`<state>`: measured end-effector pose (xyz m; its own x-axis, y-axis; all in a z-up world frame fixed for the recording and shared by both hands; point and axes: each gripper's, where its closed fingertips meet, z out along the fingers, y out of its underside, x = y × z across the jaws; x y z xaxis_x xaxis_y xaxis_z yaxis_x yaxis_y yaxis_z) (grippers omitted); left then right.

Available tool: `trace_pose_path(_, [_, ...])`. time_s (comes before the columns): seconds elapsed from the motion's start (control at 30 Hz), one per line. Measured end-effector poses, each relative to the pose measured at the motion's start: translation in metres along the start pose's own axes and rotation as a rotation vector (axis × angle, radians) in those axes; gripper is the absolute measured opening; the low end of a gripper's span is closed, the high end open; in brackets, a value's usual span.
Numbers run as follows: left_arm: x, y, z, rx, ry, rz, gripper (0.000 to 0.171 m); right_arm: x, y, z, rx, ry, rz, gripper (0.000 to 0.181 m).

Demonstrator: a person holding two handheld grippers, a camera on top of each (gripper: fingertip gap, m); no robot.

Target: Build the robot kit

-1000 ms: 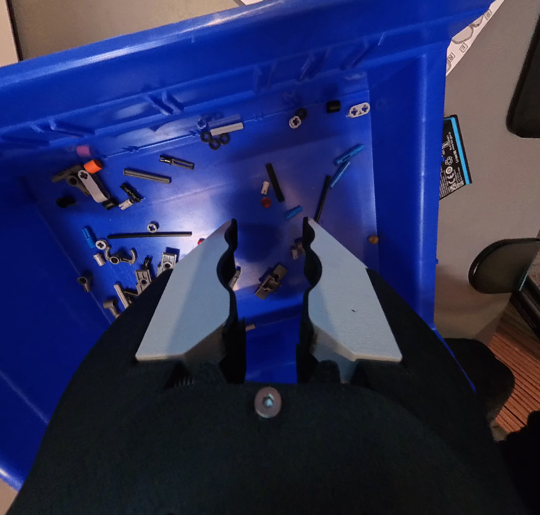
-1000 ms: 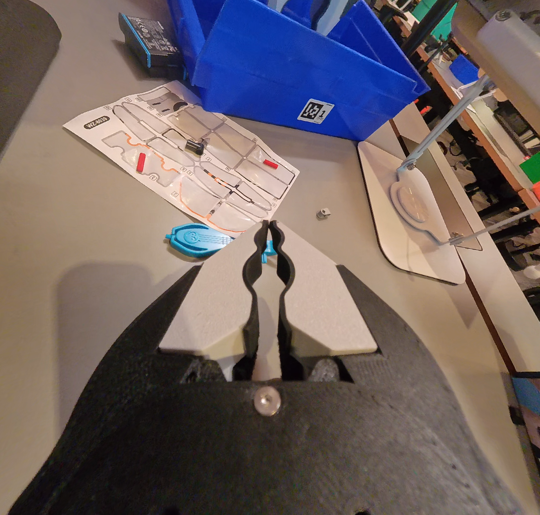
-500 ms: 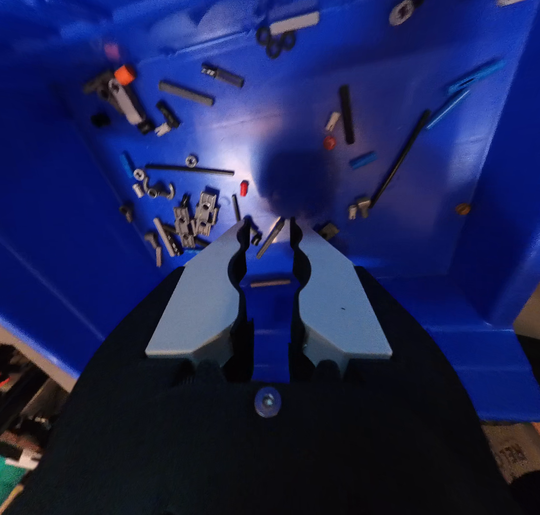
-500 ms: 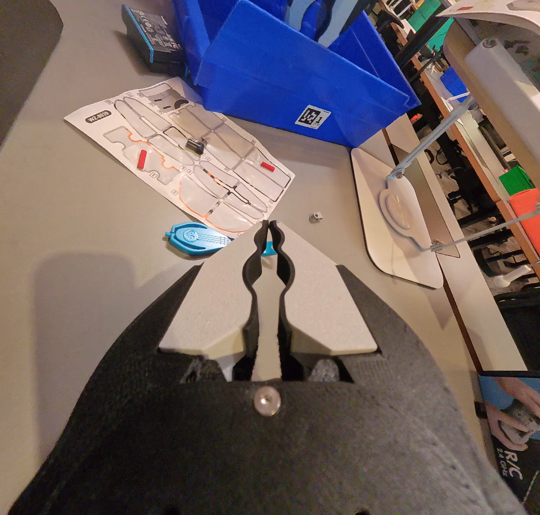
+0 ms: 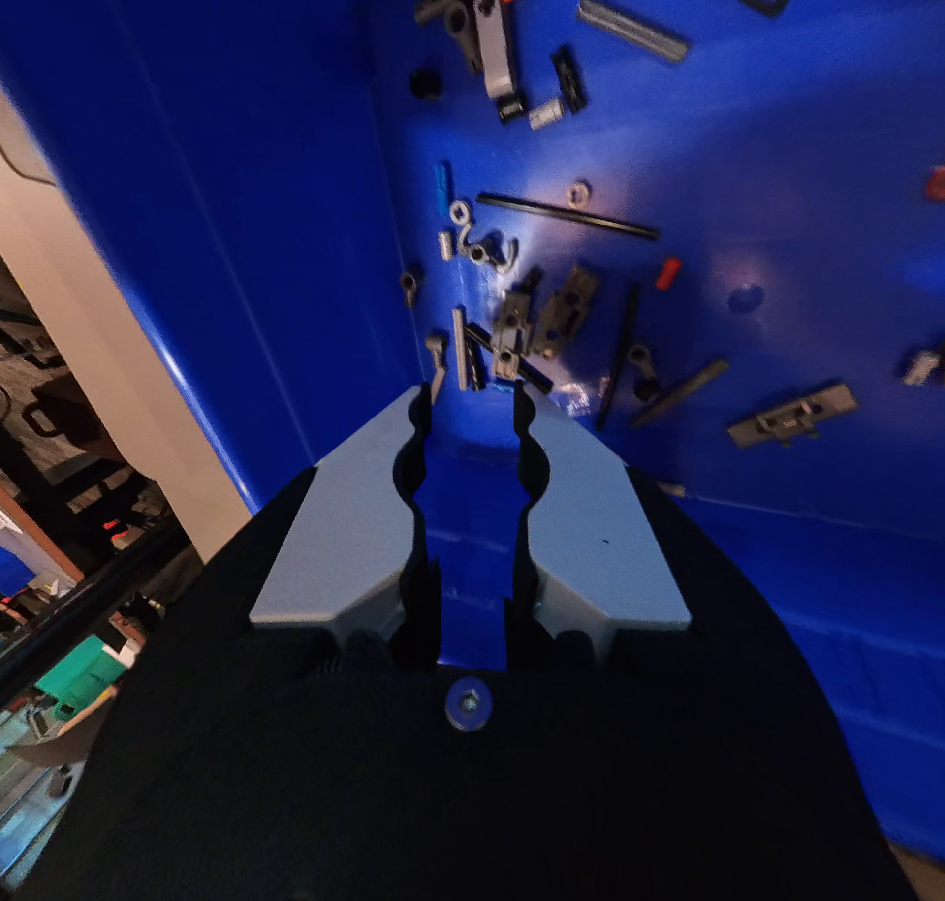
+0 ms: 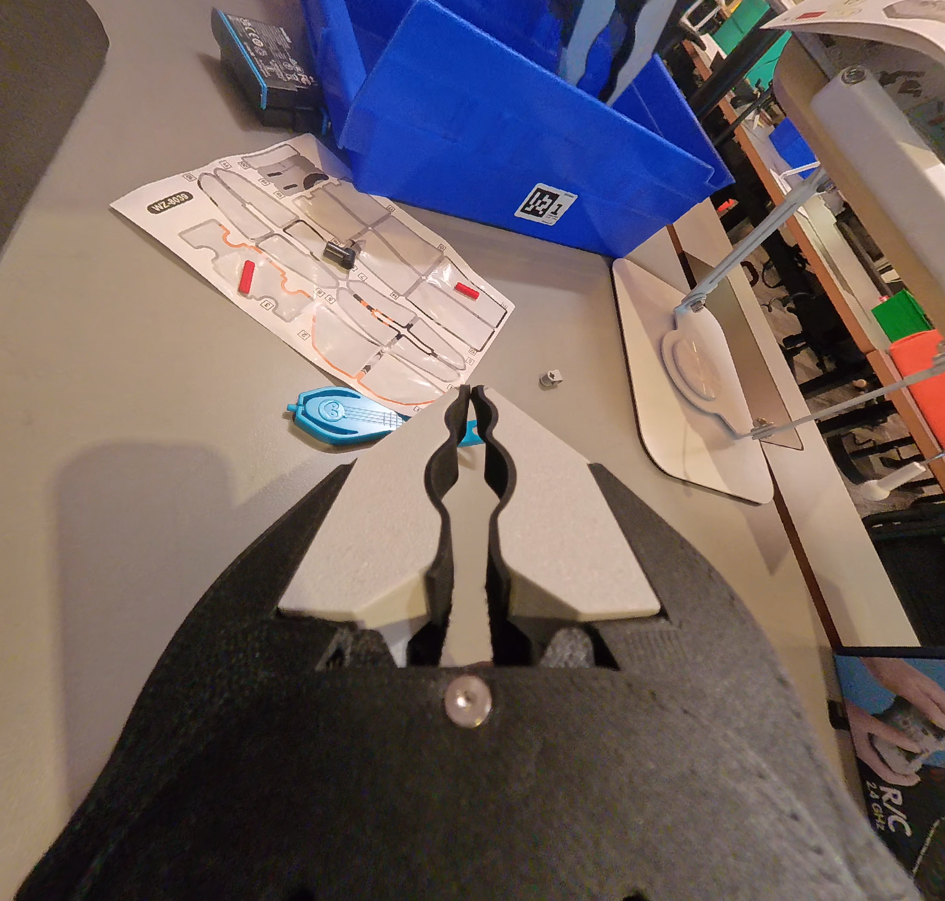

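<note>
Since a moment ago we've slid our left gripper (image 5: pixel 468 390) deeper toward the blue bin's (image 5: pixel 266 170) left corner; its fingers sit moderately apart, empty, tips just short of a cluster of grey connector pieces (image 5: pixel 532 324). Our right gripper (image 6: pixel 470 390) hasn't budged, fingers nearly touching, holding nothing, over the blue separator tool (image 6: pixel 340 416) beside the sticker sheet (image 6: pixel 312 283).

small parts (image 5: pixel 516 334) in bin (image 5: pixel 255 211), sheet (image 6: pixel 317 283) before bin
</note>
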<state>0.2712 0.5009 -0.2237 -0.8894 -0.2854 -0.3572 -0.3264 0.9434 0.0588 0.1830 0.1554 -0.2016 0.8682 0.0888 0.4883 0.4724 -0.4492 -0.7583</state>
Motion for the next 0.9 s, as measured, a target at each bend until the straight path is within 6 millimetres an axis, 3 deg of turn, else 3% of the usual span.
trace_pose_path(0.23, [0.002, -0.008, 0.022, 0.005, 0.059, 0.014, 0.018, 0.000, 0.002, 0.001, -0.004, -0.003, 0.002, 0.000])
trace_pose_path(0.3, [0.006, -0.008, 0.025, -0.010, 0.092, 0.016, 0.003, 0.000, 0.002, 0.001, -0.005, -0.004, 0.002, 0.000])
trace_pose_path(0.37, [0.010, -0.008, 0.025, -0.013, 0.101, 0.023, 0.000, 0.000, 0.003, 0.001, -0.006, -0.004, 0.002, 0.000])
trace_pose_path(0.43, [0.018, -0.011, 0.021, -0.004, 0.145, 0.013, 0.000, 0.000, 0.003, 0.001, -0.007, -0.006, 0.003, 0.000])
trace_pose_path(0.57, [0.055, -0.024, 0.002, 0.076, 0.339, 0.042, 0.000, -0.001, 0.004, 0.001, -0.010, -0.008, 0.001, 0.000])
trace_pose_path(0.63, [0.050, -0.028, -0.007, 0.111, 0.315, 0.028, 0.000, 0.000, 0.004, 0.001, -0.009, -0.006, 0.001, 0.000])
trace_pose_path(0.83, [-0.011, -0.015, -0.020, 0.138, 0.051, -0.067, 0.007, 0.000, 0.004, 0.001, -0.012, -0.004, -0.002, 0.000])
trace_pose_path(0.9, [-0.018, -0.014, -0.024, 0.150, 0.022, -0.070, 0.010, 0.000, 0.004, 0.001, -0.013, -0.004, 0.000, 0.000])
